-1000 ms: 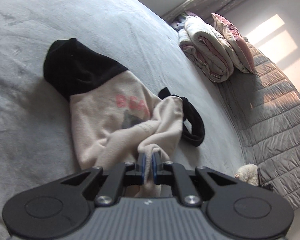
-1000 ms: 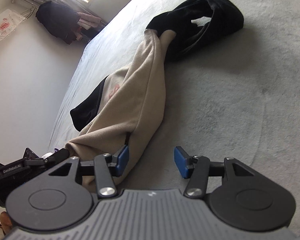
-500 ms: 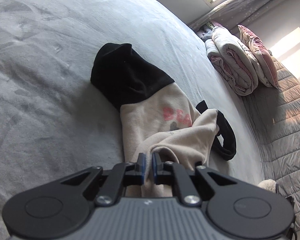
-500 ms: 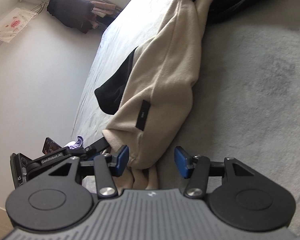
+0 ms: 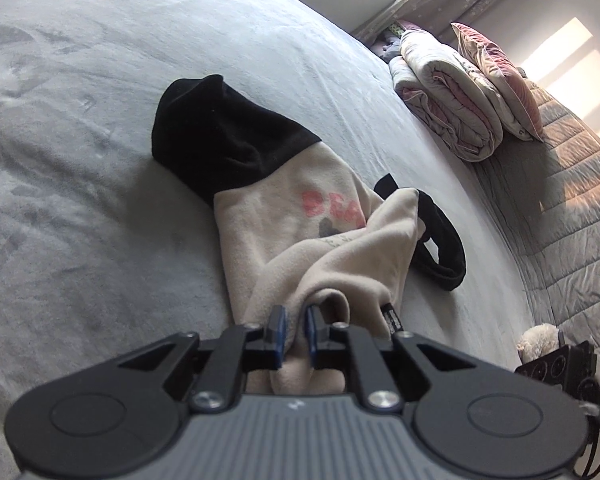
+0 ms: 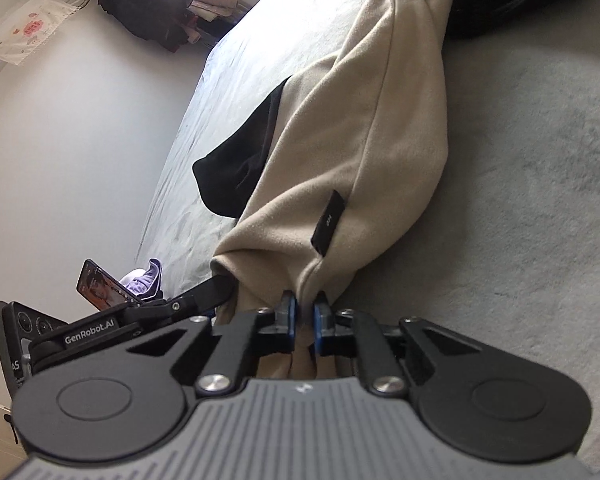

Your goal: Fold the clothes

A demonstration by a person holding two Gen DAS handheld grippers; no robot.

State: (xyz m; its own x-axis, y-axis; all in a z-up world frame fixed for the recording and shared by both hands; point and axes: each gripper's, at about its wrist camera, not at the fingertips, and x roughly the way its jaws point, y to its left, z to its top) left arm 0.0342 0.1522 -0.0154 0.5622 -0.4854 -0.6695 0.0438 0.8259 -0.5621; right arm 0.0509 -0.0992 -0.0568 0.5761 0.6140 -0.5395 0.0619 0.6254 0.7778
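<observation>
A beige sweatshirt [image 5: 300, 232] with black sleeves and pink lettering lies bunched on the grey bed [image 5: 80, 200]. My left gripper [image 5: 294, 332] is shut on its beige hem at the near end. In the right wrist view the same sweatshirt [image 6: 372, 140] stretches away, with a small black tag [image 6: 328, 224] on its side. My right gripper [image 6: 305, 322] is shut on the hem just below that tag. The left gripper's body [image 6: 112, 320] shows beside it at the left, gripping the hem close by.
A folded quilt [image 5: 448, 92] and a pink pillow [image 5: 496, 76] sit at the bed's far end. A quilted grey cover [image 5: 572, 208] and a small plush toy [image 5: 538, 340] are at the right. Dark clothes [image 6: 148, 4] hang by the wall.
My right gripper moved in onto the hem and closed on it; it was open before. The left gripper kept its hold and shifted a little with the cloth.
</observation>
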